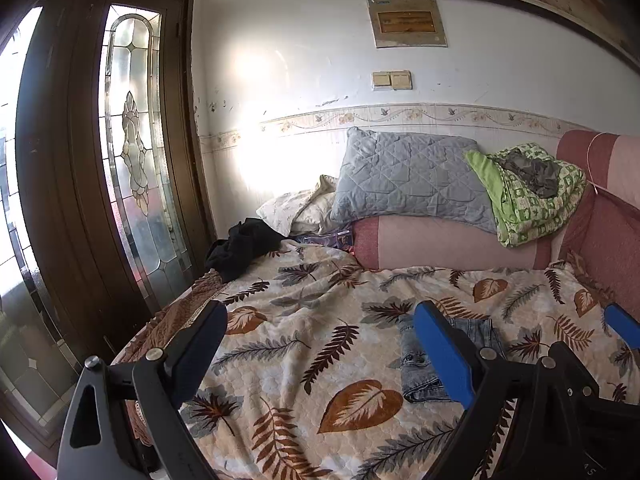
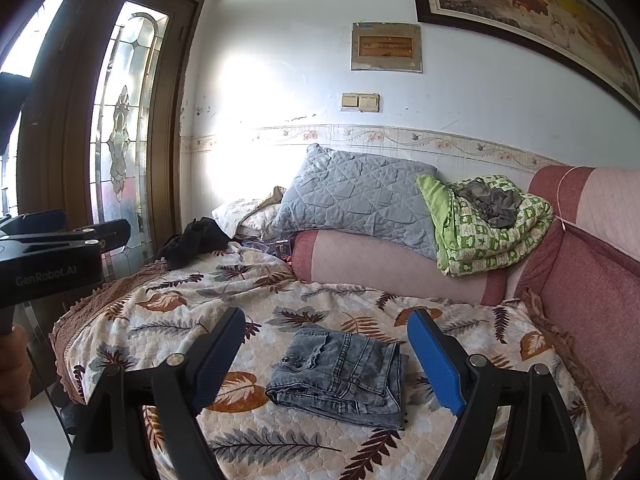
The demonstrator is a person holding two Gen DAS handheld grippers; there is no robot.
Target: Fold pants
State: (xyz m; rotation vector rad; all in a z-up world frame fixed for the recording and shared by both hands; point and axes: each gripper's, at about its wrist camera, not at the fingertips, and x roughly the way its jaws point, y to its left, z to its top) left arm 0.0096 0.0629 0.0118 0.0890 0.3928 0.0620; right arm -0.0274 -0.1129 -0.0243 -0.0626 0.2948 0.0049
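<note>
The grey-blue denim pants (image 2: 340, 376) lie folded in a compact stack on the leaf-print bedspread (image 2: 168, 320). My right gripper (image 2: 324, 360) is open and empty, held above the pants with a finger on either side of them in the view. My left gripper (image 1: 320, 352) is open and empty over bare bedspread, to the left of the pants (image 1: 420, 364), which its right finger partly hides. The left gripper's body (image 2: 52, 256) shows at the left edge of the right wrist view.
A pink bolster (image 2: 400, 264), a grey quilted pillow (image 2: 352, 200) and a green folded blanket (image 2: 492, 228) line the back. A black garment (image 2: 196, 240) lies at the far left corner. A pink sofa arm (image 2: 592, 280) bounds the right. A glass door (image 2: 120, 128) stands left.
</note>
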